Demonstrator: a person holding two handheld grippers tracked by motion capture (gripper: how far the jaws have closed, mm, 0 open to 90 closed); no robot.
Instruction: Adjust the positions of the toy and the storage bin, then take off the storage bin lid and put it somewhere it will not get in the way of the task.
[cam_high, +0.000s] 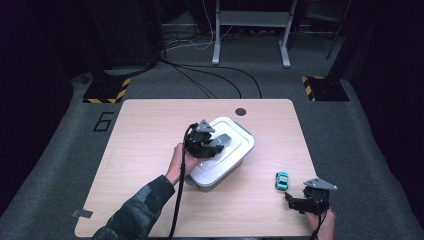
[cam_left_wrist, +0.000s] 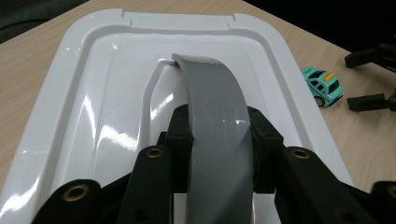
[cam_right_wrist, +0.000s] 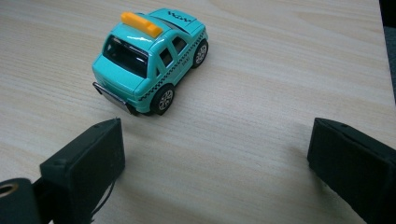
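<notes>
**Left jaws clamp grey handle of white bin lid**

Frame centre: left gripper (cam_left_wrist: 218, 135) pinches the smooth, curved grey handle (cam_left_wrist: 212, 98) on the glossy white plastic lid (cam_left_wrist: 93, 93). Lower right: right gripper (cam_right_wrist: 215, 154) gapes empty beside the teal toy taxi (cam_right_wrist: 149, 60) on the woodgrain table (cam_right_wrist: 280, 56).

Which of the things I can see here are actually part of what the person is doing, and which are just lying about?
In use:
- white plastic lidded box
- grey curved handle on its lid, clamped by the left gripper
- small turquoise toy taxi with an orange roof sign, just ahead of the open right gripper

Lying about:
- black cables on the grey floor
- pale metal desk legs
</notes>
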